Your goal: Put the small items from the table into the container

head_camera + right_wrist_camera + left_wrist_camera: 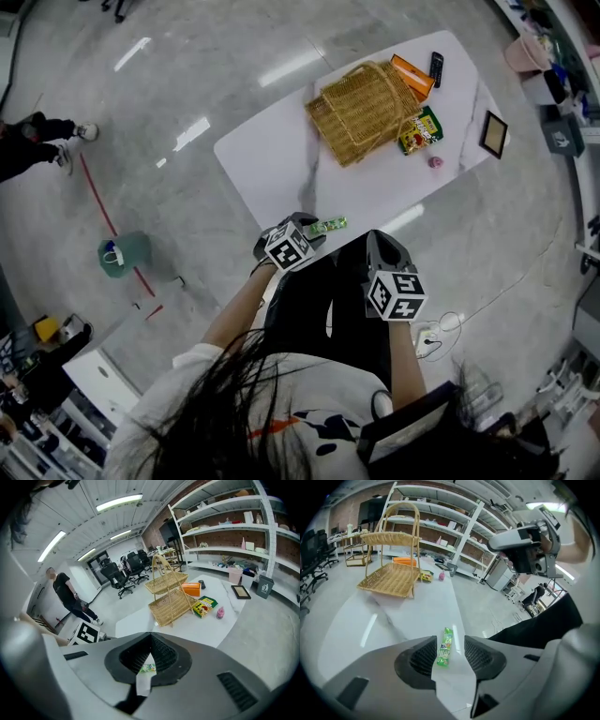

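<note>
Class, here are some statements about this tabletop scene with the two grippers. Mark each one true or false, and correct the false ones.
1. The left gripper has its jaws apart. True.
2. The green packet lies inside the wicker basket. False: it lies on the table near its front edge, well apart from the basket.
3. The right gripper holds the pink item. False: its jaws are together with nothing in them, and the pink item lies on the table.
4. An orange box lies beside the basket. True.
</note>
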The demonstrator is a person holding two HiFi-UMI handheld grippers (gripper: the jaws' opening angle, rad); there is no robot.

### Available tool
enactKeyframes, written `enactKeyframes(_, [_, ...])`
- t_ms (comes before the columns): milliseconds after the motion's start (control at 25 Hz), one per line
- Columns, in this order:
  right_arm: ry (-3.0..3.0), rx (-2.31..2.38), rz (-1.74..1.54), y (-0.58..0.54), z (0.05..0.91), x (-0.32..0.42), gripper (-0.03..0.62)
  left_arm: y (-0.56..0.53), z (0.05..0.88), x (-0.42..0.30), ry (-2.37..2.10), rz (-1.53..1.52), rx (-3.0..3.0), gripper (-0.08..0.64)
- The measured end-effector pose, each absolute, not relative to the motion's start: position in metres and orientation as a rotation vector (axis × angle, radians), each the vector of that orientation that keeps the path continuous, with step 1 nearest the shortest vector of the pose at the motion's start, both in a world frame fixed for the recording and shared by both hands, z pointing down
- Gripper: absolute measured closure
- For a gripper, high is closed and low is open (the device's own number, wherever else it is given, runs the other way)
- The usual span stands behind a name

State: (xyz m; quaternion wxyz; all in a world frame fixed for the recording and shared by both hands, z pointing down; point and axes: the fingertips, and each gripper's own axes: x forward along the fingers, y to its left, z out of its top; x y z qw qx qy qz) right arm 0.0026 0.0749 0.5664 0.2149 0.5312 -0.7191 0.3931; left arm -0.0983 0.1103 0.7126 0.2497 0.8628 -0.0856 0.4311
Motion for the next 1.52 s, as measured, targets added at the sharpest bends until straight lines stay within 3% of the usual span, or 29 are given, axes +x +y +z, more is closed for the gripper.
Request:
enactKeyframes(640, [-1.905,1.499,1.224,0.107,0.632,0.027,0.58,0.135,0.816,-0.096,-0.055,1.492,2.238,0.382])
enactKeyframes(800, [-1.898,1.513,1.221,0.104,0.634,0.037,0.58,0.134,0.819,-0.097,-0.054,1.52,2.228,0.463])
enactKeyframes(960, [-1.887,1.531,1.226,0.098,0.631,0.046,0.58,0.13,0.813,-0.097,-0.082,1.514,2.225,0.506])
enactKeyframes(1520, [-1.947,1.494,1.196,0.053,0.594,0.045,0.58,0.061,0.699,-0.089,-0.468,1.157,2.29,0.51])
